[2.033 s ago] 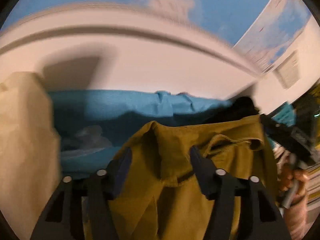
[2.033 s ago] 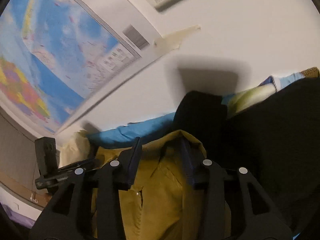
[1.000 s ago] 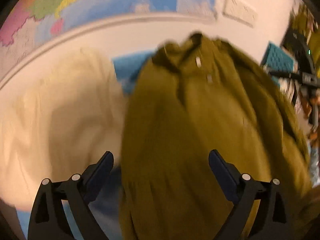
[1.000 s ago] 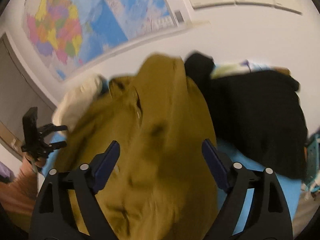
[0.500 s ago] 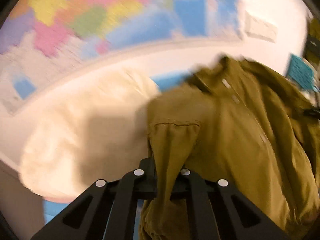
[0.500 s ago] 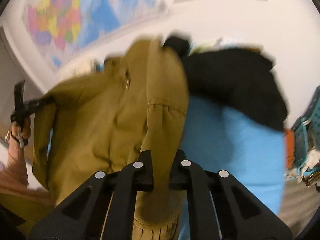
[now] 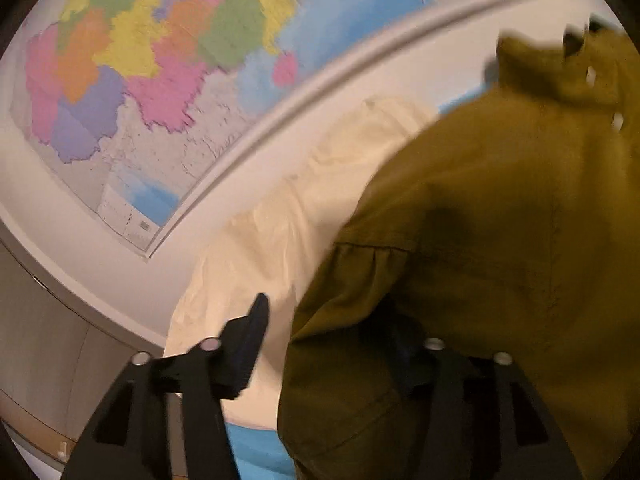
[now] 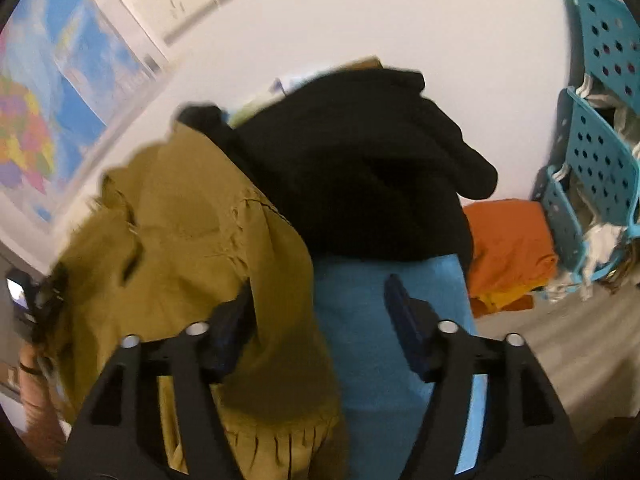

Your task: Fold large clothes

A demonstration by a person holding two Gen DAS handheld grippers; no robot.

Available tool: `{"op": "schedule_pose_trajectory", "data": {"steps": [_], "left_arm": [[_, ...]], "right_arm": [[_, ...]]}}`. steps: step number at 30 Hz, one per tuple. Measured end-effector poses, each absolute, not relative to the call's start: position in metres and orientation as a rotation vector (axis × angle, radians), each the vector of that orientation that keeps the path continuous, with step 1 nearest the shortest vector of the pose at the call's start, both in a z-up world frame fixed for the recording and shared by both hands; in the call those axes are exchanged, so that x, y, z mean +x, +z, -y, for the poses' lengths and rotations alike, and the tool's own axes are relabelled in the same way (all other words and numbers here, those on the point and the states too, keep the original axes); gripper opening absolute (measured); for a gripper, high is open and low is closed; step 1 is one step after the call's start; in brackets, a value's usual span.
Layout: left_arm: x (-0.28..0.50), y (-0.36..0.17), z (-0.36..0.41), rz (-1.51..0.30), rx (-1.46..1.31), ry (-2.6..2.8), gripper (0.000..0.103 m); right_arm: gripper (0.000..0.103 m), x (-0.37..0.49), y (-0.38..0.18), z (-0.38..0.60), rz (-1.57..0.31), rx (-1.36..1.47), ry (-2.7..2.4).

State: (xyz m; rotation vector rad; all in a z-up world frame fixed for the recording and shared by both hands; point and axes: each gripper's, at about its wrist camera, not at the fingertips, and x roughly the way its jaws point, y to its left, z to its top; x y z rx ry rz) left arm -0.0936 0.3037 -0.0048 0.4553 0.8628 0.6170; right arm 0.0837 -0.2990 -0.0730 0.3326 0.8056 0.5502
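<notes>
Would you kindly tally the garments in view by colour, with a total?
Olive-green button shirt: 1
Cream cloth garment: 1
Black knit garment: 1
Orange folded garment: 1
Total: 4

Olive-mustard shirt [image 8: 192, 240] rumpled on blue surface, sleeve folded inward.

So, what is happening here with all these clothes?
A person with a gripper in each hand is folding an olive shirt on a blue surface. Both sleeves have been laid in over the body. The left gripper and the right gripper are opening, and shirt cloth lies between the jaws of each, unpinched. A cream garment lies beside the shirt, a black garment on the other side, with orange clothes further off.
</notes>
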Motion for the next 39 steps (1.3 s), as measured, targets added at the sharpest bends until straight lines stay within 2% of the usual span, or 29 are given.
{"op": "schedule_pose_trajectory", "data": {"steps": [1,3,5,8,13,16,18,20,22,23,25,27,28,30,34,35,36,37,38,39], "left_arm": [[-0.102,0.008,-0.301,-0.829,0.400,0.580,0.065],[-0.116,0.030,-0.296,-0.749,0.337,0.537,0.080],[-0.129,0.050,-0.283,-0.665,0.299,0.470,0.084],[-0.147,0.063,-0.248,-0.622,0.248,0.262,0.085],[-0.165,0.030,-0.179,-0.679,0.256,-0.064,0.085],[-0.173,0.007,-0.148,-0.718,0.285,-0.162,0.085],[-0.176,-0.009,-0.137,-0.759,0.290,-0.207,0.085],[-0.179,-0.025,-0.134,-0.809,0.290,-0.199,0.085],[-0.179,-0.043,-0.147,-0.871,0.297,-0.111,0.085],[-0.180,-0.049,-0.153,-0.894,0.289,-0.085,0.085],[-0.185,-0.060,-0.176,-0.942,0.231,-0.029,0.086],[-0.193,-0.061,-0.190,-0.940,0.160,-0.020,0.087],[-0.196,-0.059,-0.194,-0.935,0.147,-0.013,0.087],[-0.198,-0.060,-0.195,-0.924,0.148,0.001,0.087],[-0.193,-0.065,-0.180,-0.917,0.177,0.018,0.087],[-0.193,-0.062,-0.181,-0.916,0.178,0.017,0.087],[-0.192,-0.061,-0.181,-0.915,0.176,0.018,0.087],[-0.192,-0.062,-0.180,-0.913,0.173,0.019,0.087],[-0.194,-0.062,-0.180,-0.912,0.171,0.020,0.087],[-0.196,-0.062,-0.180,-0.911,0.167,0.022,0.087]], "right_arm": [[0.074,0.071,-0.067,0.305,-0.774,0.337,0.547],[0.079,0.044,-0.056,0.312,-0.718,0.306,0.552],[0.087,0.019,-0.047,0.313,-0.683,0.275,0.595],[0.088,-0.027,-0.043,0.297,-0.666,0.181,0.656],[0.085,-0.100,-0.041,0.248,-0.577,0.079,0.904],[0.078,-0.120,-0.052,0.212,-0.595,0.021,0.992],[0.065,-0.113,-0.073,0.194,-0.677,-0.044,0.931],[0.055,-0.093,-0.096,0.203,-0.787,0.012,0.824],[0.052,-0.078,-0.110,0.225,-0.830,0.025,0.685],[0.040,-0.075,-0.114,0.242,-0.827,0.015,0.566],[0.044,-0.078,-0.113,0.269,-0.814,0.078,0.488],[0.072,-0.095,-0.106,0.272,-0.779,0.100,0.522],[0.079,-0.106,-0.102,0.264,-0.756,0.085,0.568],[0.078,-0.124,-0.098,0.249,-0.738,0.078,0.679],[0.078,-0.121,-0.118,0.214,-0.844,0.048,0.745],[0.075,-0.117,-0.125,0.210,-0.871,0.070,0.748],[0.042,-0.121,-0.122,0.212,-0.841,0.074,0.756],[0.016,-0.122,-0.121,0.216,-0.853,0.093,0.783],[0.008,-0.122,-0.120,0.224,-0.869,0.148,0.821],[0.005,-0.127,-0.117,0.232,-0.851,0.158,0.825]]}}
